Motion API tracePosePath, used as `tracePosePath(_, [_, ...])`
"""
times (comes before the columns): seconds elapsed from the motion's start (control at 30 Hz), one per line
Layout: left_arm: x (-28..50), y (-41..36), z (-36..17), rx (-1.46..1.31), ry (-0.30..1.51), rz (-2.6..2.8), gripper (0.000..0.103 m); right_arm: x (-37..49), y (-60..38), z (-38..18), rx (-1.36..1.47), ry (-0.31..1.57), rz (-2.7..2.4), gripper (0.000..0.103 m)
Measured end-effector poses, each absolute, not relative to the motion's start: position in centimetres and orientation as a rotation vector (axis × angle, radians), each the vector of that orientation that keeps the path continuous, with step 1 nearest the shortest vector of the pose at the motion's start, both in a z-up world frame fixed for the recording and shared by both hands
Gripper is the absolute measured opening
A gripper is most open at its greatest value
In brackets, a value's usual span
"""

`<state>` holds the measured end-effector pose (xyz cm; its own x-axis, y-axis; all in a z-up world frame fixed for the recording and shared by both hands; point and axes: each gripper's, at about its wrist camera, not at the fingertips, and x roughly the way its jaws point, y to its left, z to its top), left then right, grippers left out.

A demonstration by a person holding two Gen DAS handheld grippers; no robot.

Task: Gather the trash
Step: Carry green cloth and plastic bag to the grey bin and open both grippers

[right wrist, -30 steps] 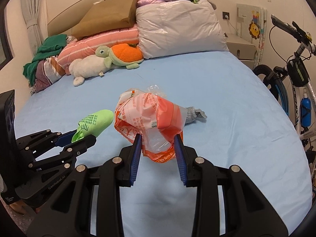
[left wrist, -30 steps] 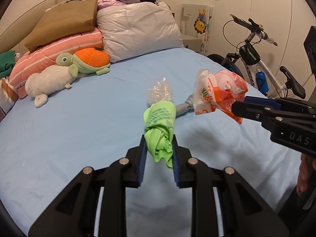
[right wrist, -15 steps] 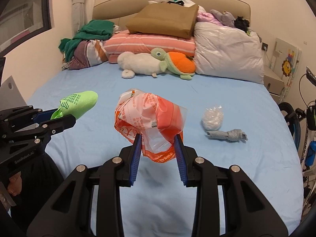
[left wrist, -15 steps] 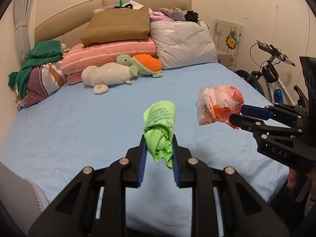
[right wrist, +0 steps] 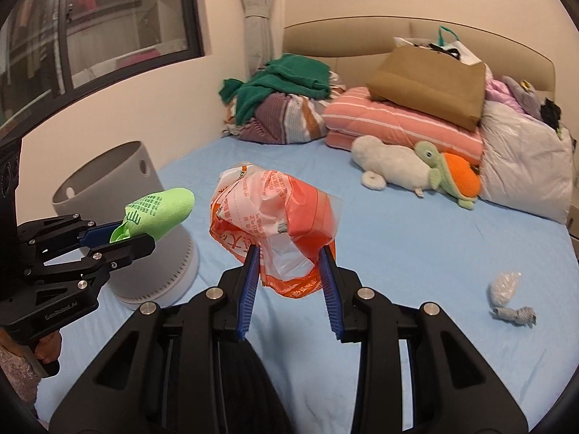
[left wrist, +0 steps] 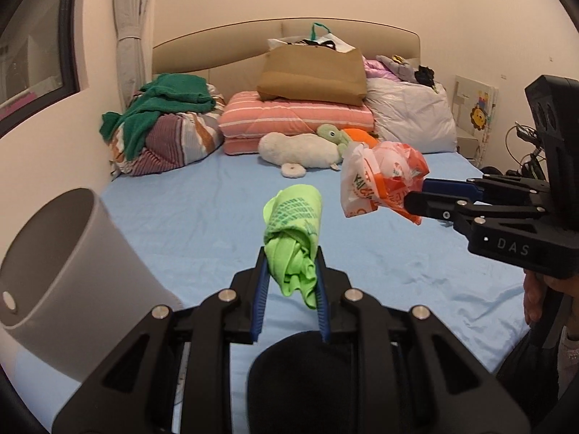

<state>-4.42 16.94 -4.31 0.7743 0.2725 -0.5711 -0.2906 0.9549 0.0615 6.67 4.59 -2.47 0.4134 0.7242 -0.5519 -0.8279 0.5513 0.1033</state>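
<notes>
1. Currently clamped in left gripper: green sock, rolled, sticking up and forward past blue pads, held above blue bed sheet.
2. Clamped in right gripper: crumpled orange-and-white plastic bag, pads pressed on its lower part, bulk bulging above jaws, off the sheet.
3. Seen side by side from each wrist view, both grippers level with one another, apart, not touching.
4. Stood at bed's left edge: grey round bin, open top, hole in wall, just behind the sock from right view; close at lower left in left view.
5. Left lying on sheet at far right: clear crumpled plastic wad, touching or just beside small grey wad; cannot tell which.
6. Piled at headboard: brown paper bag on striped pink quilt, turtle plush, green clothes, white pillow.
</notes>
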Motion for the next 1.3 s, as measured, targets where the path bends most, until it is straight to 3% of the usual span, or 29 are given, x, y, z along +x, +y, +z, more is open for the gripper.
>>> tracePosePath(0.6, [-16.3, 28.2, 3.3, -0.038, 0.515, 0.704, 0.024, -2.8, 21.5, 6.6, -0.321, 0.440, 1.408, 0.032])
tracePosePath(0.97, [-17.0, 32.0, 1.9, -0.112, 0.540, 0.779, 0.027, -4.8, 26.6, 6.8, -0.375, 0.464, 1.484, 0.033])
tracePosePath(1.03, [-16.8, 32.4, 1.3, -0.135, 0.553, 0.784, 0.035, -4.8, 27.4, 6.4, -0.391, 0.492, 1.488, 0.047])
tracePosePath(1.1, [-16.9, 32.4, 1.0, -0.140, 0.547, 0.801, 0.064, -4.8, 27.8, 6.1, -0.397, 0.487, 1.472, 0.065])
tracePosePath(1.3, [-17.0, 32.0, 0.9, -0.112, 0.533, 0.806, 0.072, -4.0, 28.3, 5.2, -0.393, 0.504, 1.456, 0.065])
